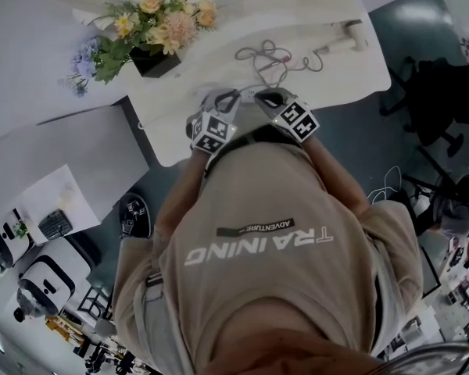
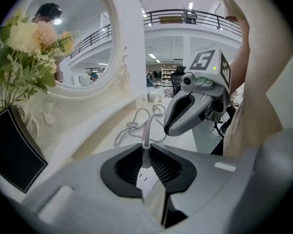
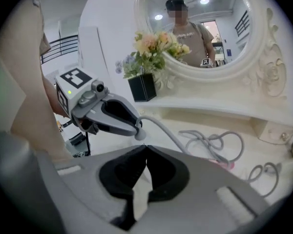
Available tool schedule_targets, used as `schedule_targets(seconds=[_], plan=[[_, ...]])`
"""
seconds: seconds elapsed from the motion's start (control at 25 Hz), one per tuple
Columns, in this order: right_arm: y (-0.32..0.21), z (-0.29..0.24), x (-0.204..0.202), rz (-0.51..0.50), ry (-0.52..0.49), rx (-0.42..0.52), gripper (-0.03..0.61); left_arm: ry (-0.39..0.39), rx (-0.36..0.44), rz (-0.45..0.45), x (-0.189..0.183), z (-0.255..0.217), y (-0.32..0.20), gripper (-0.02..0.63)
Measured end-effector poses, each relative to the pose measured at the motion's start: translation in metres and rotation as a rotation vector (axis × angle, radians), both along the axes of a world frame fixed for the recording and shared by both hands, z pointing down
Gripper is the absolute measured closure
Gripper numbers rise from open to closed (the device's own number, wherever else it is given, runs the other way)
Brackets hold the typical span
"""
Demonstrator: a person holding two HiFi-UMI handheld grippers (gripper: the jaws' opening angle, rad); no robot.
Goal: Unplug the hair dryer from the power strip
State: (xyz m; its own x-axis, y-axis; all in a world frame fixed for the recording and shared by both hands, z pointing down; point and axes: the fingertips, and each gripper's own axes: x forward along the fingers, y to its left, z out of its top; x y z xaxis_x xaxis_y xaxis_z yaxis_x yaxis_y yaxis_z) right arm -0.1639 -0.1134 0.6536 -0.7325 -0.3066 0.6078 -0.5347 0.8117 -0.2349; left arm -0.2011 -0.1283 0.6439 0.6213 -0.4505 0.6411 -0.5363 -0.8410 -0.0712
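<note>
Left gripper: jaws clamped on a small white plug body. Its thin grey cord leaves the tips straight ahead, so the plug's long axis lies along the jaws.

Right gripper: jaws brought together, nothing between them. It hangs just beside the left gripper, at much the same height.

Both are held above the near edge of the cream-white curved worktop, not touching it.

Cord runs forward and rightward to a loose tangle of loops mid-worktop. Beyond that, near the far right end, is a white T-shaped object, likely the hair dryer.

No power strip shows in any view. With the plug lifted in the left gripper, I judge it already pulled free. The left hand would set it down, and the right is spare.

Surroundings:
- Pale flowers in a black square vase, far left of the worktop.
- Oval mirror in an ornate white frame behind it.
- Dark floor with a black office chair.
- Open hall with a railed balcony.
</note>
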Motion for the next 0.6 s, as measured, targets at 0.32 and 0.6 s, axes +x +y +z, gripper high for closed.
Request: schedule_targets(seconds=[0.32,0.6], plan=[[-0.014,-0.092,0.028,0.083,-0.145,0.179,0.574,0.047,0.015,-0.027,0.005,-0.027,-0.007,0.558],[-0.023,-0.159,0.043,0.106,-0.236,0.299,0.574,0.072,0.002,-0.039,0.012,-0.051,-0.008,0.558]])
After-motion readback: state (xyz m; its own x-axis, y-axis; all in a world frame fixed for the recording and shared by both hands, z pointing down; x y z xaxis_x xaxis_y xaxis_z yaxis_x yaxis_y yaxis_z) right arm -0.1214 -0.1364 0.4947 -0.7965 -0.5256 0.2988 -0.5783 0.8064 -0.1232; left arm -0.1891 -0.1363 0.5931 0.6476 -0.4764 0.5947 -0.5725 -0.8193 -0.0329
